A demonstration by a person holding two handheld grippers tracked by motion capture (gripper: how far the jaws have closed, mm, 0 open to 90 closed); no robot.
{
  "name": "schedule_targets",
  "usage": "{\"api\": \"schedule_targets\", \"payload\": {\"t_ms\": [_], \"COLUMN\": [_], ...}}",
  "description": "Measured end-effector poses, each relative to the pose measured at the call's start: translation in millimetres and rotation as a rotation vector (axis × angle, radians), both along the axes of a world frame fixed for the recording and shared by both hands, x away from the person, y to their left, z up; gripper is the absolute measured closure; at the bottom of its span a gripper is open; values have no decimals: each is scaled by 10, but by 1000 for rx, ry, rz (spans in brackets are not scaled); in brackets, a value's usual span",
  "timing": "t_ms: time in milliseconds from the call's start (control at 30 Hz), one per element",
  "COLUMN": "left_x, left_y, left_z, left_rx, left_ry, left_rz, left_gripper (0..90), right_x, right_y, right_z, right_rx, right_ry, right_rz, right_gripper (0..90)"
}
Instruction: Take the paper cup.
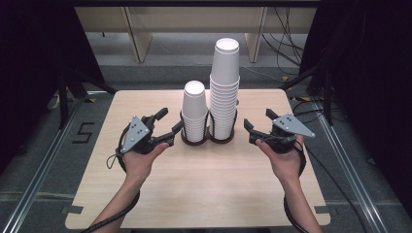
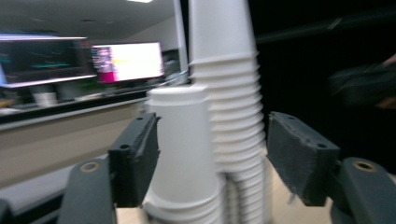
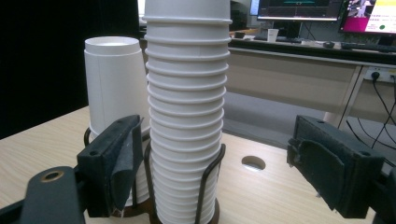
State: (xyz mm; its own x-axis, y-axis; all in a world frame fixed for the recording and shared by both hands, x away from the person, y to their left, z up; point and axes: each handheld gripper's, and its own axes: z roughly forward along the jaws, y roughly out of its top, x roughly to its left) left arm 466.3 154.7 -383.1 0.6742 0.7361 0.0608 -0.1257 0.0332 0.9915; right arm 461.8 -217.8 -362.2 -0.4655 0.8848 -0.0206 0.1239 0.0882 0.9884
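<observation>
Cups in the short stack (image 1: 194,111) and the tall stack (image 1: 224,92) are light, thin-walled and easily crushed, so I judge a gentle pinch near the top cup's stiffer closed base safest. Both stand mouth-down in the wire holder (image 1: 214,138) on the table (image 1: 204,194), between my left gripper (image 1: 170,121) and right gripper (image 1: 258,119), each with jaws apart, holding nothing

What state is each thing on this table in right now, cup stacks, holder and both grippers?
Short cup stack: upright, cups nested upside down, seated in the holder.
Tall cup stack: upright, nested upside down, seated in the holder.
Wire holder: standing on the table, both rings filled.
Left gripper: jaws apart, gripping nothing, beside the short stack.
Right gripper: jaws apart, gripping nothing, beside the tall stack.
</observation>
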Motion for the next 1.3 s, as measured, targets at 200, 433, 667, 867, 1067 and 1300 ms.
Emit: {"api": "schedule_targets", "payload": {"t_ms": [200,433,667,867,1067,1300], "left_x": [0,62,169,264,374,441], "left_y": [-41,-131,-240,-333,-429,-556], "left_z": [55,144,259,340,401,482], "left_rx": [-2,29,49,74,89,102], "left_ry": [48,66,68,74,89,88], "left_rz": [-16,-3,1,-2,-10,-10], "left_gripper": [254,144,133,135,136,119], "right_x": [23,63,98,160,231,277], "right_y": [29,78,117,139,152,175], "right_z": [31,103,165,218,240,307], "right_rx": [-1,-14,4,7,16,11], "right_ry": [1,4,7,5,8,3], "right_rz": [15,13,10,9,-2,3], "right_gripper": [174,168,168,168,168,168]}}
